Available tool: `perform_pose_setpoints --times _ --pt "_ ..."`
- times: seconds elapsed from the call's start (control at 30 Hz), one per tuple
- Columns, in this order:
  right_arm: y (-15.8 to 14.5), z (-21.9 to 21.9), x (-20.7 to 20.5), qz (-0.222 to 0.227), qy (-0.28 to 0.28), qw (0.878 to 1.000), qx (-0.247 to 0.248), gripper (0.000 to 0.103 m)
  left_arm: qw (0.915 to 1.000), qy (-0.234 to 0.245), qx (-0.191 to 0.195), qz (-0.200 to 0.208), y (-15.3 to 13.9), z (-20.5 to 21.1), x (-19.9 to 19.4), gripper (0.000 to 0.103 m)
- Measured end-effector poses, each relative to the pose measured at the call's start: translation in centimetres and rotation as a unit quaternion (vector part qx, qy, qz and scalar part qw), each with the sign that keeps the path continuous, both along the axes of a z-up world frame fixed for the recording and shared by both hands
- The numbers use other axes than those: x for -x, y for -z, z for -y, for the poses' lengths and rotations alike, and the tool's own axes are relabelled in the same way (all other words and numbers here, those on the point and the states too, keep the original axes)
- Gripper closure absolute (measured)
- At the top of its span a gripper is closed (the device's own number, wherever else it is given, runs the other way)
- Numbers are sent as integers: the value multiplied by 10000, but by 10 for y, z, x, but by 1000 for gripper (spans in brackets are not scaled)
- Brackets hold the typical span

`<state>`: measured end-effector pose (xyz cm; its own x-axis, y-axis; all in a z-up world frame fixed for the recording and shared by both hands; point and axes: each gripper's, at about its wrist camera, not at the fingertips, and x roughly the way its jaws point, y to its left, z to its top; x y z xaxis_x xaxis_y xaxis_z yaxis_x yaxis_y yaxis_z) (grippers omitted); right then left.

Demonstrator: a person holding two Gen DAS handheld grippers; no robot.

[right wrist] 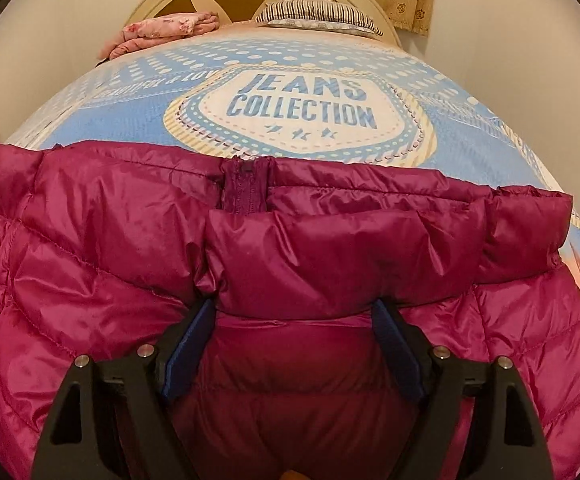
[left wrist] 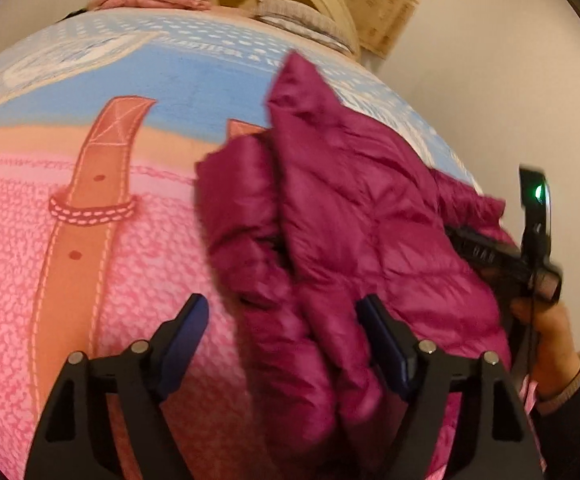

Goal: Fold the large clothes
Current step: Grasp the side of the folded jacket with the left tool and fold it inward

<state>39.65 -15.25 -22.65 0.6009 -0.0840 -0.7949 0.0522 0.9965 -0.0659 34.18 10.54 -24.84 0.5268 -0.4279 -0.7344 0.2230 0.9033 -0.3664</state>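
Item: magenta puffer jacket, lying on the bed across the lower half of the right wrist view. Step judged: early fold, with the left tool spread astride a bunched sleeve and the right tool spread astride the collar, neither pinching. Next move called for closing on fabric; containers: none seen.
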Motion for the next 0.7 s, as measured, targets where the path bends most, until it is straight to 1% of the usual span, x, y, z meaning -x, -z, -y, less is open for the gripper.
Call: perform_pose_setpoints --times 0.03,0.1,0.17,0.23,0.27,0.33,0.4,0.47,0.5,0.57,0.6,0.63,0.67,0.7 --pt "-2 1 2 -9 -22 10000 -72 22 9999 79 -69 31 -2 3 5 33" --pt "-16 6 19 66 -53 9997 -232 22 9998 161 95 -14 -3 1 13 40" --pt "-34 14 49 277 -93 9985 -467 22 9995 120 296 -45 -1 -6 20 40" --pt "-43 15 79 369 -190 9973 -601 21 9992 99 399 -27 1 -10 27 39" --pt "-44 13 89 380 -254 9972 -591 21 9990 103 430 -4 1 -10 28 39" --pt "-36 8 111 314 -364 9981 -379 21 9992 86 401 23 2 -8 31 39" --pt "-19 4 118 85 -472 9980 -412 21 9994 91 338 27 1 -5 30 39" --pt "-7 1 122 207 -477 9981 -342 21 9993 87 365 -6 2 -3 22 39" --pt "-3 -1 123 213 -479 9981 -318 21 9989 135 443 -19 2 -2 23 40" --pt "4 -3 121 215 -475 9983 -249 20 9988 182 445 26 1 0 25 42" --pt "6 -5 120 230 -481 9984 -200 20 9989 225 415 64 0 1 28 46" --pt "7 -5 120 237 -487 9984 -173 19 9987 257 438 80 0 2 29 55" --pt "8 -6 119 251 -491 9984 -149 19 9981 293 530 61 1 1 30 59" --pt "8 -6 120 266 -491 9983 -145 19 9974 304 646 29 2 0 30 66"
